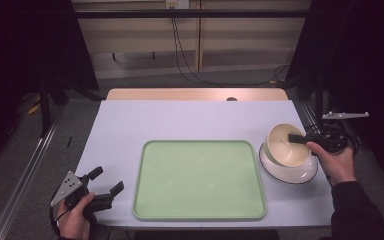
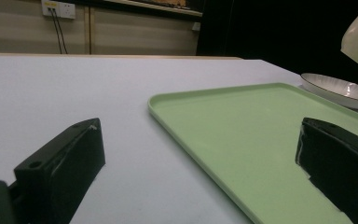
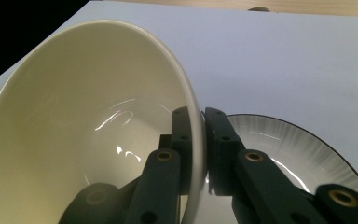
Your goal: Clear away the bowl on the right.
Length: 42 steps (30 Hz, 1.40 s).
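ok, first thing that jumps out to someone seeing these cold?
The cream bowl at the table's right, tilted, its rim pinched between the jaws of the right gripper over a white plate. Next, the big pale green tray, bare, in the middle. The left gripper sits open off the tray's left edge.

Right gripper (image 1: 297, 138) clamps tilted bowl (image 1: 285, 146) over plate (image 1: 300, 174); tray (image 1: 198, 179) bare.

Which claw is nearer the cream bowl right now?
Right. The right claw is clamped on the cream bowl rim, over the plate; the left claw sits across the green tray.
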{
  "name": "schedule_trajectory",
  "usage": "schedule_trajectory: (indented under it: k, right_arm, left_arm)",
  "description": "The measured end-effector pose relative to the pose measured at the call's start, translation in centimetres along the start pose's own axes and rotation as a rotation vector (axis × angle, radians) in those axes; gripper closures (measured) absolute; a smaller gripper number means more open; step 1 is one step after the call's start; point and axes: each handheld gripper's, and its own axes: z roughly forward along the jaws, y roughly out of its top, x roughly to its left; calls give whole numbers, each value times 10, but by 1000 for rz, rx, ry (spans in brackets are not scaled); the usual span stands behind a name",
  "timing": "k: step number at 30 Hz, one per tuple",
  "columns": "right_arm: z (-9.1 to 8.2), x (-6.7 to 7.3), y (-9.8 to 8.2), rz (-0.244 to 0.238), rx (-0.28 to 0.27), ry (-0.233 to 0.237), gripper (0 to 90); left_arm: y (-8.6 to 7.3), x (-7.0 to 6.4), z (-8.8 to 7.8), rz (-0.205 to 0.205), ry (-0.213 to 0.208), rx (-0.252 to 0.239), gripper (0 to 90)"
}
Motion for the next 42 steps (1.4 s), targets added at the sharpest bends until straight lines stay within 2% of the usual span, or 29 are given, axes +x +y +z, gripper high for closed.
schedule_trajectory:
  k: [8, 19, 23, 27, 42]
  right_arm:
    - [11, 10, 9, -24, 19, 17, 834]
    - [20, 15, 15, -31, 29, 28, 834]
    - [25, 17, 18, -37, 35, 34, 834]
    - [30, 20, 21, -39, 40, 40, 834]
    - [50, 28, 32, -63, 63, 53, 833]
  left_arm:
    - [0, 0, 1, -7, 1, -6, 13]
    - [0, 0, 1, -9, 2, -5, 13]
    - [0, 0, 0, 4, 3, 1, 13]
    - [0, 0, 1, -7, 1, -5, 12]
    - [0, 0, 1, -8, 1, -5, 13]
